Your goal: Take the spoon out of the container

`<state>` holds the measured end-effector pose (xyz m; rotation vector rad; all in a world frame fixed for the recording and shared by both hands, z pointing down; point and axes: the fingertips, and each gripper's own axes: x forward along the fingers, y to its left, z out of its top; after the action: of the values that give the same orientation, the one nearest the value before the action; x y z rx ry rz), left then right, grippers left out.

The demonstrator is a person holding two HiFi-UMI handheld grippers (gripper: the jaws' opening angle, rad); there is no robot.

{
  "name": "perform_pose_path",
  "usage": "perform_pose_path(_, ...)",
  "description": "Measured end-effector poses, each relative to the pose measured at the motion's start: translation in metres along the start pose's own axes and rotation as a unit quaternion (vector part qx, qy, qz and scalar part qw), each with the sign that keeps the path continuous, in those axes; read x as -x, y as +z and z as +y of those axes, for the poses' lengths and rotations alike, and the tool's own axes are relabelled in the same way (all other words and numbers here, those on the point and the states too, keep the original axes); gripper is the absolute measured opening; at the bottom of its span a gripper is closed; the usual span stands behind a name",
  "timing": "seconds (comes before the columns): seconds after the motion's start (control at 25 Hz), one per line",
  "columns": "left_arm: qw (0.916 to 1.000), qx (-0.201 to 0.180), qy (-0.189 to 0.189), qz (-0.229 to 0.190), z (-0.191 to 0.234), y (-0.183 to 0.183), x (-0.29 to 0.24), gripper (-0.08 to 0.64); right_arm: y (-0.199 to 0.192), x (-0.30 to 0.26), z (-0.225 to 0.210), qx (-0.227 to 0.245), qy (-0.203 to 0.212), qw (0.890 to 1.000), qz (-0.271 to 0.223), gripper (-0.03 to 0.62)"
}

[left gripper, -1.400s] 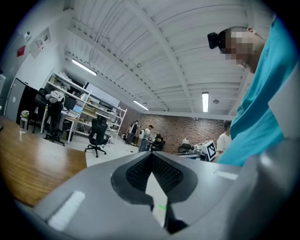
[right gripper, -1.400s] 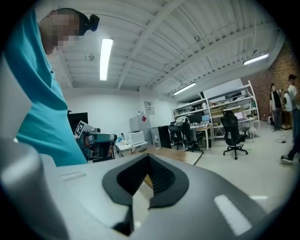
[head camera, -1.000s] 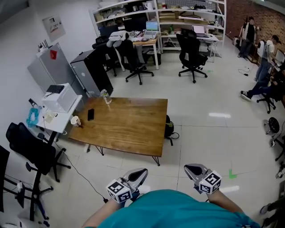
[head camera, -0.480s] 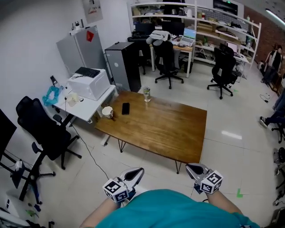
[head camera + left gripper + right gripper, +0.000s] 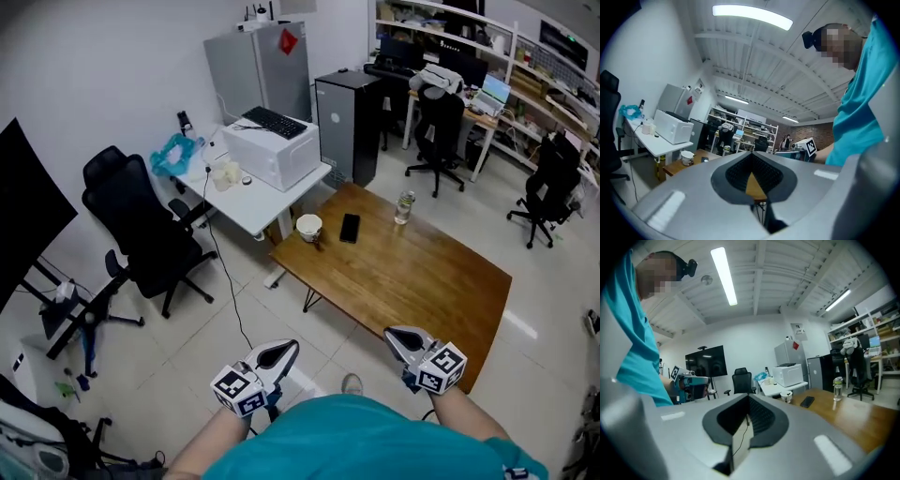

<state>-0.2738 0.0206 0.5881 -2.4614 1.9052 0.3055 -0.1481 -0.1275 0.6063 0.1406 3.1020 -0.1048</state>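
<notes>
Standing at a corner of the wooden tabletop [image 5: 412, 272], the white container [image 5: 308, 226] sits beside a phone [image 5: 349, 228]. The spoon and its direction are too small to tell. Left gripper [image 5: 284, 349] and right gripper [image 5: 395, 336] hover well short, jaws closed, empty.

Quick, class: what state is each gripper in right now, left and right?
Left gripper: closed, holding nothing.
Right gripper: closed, holding nothing.

Well ahead of the left gripper [image 5: 279, 351], the small white round container [image 5: 308, 226] on the brown wooden table [image 5: 412, 281] is too small to show what it holds.
</notes>
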Motion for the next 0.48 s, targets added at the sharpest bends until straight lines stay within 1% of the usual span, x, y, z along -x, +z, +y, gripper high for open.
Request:
perform_pose_path(0.08, 0.9996, -0.012, 0.024, 0.005, 0.040, 0.005, -0.012, 0.000, -0.001, -0.042, -0.036, -0.015, 0.017, 1.000, 0.001, 0.003)
perform_pose_path(0.16, 0.9987, -0.020, 0.047, 0.009, 0.082, 0.001, -0.033, 0.000, -0.006, -0.083, -0.080, -0.023, 0.034, 0.999, -0.001, 0.003)
perform_pose_path(0.24, 0.9970, -0.019, 0.074, 0.013, 0.121, -0.007, -0.057, 0.000, -0.014, -0.119, -0.121, -0.025, 0.055, 0.998, 0.001, 0.003)
perform_pose_path(0.32, 0.9949, -0.010, 0.100, 0.012, 0.154, -0.016, -0.081, 0.000, -0.021, -0.149, -0.156, -0.028, 0.078, 0.997, 0.006, 0.006)
perform_pose_path(0.4, 0.9935, -0.010, 0.113, 0.014, 0.183, -0.024, -0.103, 0.000, -0.032, -0.179, -0.185, -0.029, 0.100, 0.994, 0.014, 0.014)
perform_pose_path(0.48, 0.9930, -0.012, 0.116, 0.019, 0.213, -0.033, -0.124, 0.000, -0.047, -0.208, -0.212, -0.027, 0.114, 0.993, 0.027, 0.026)
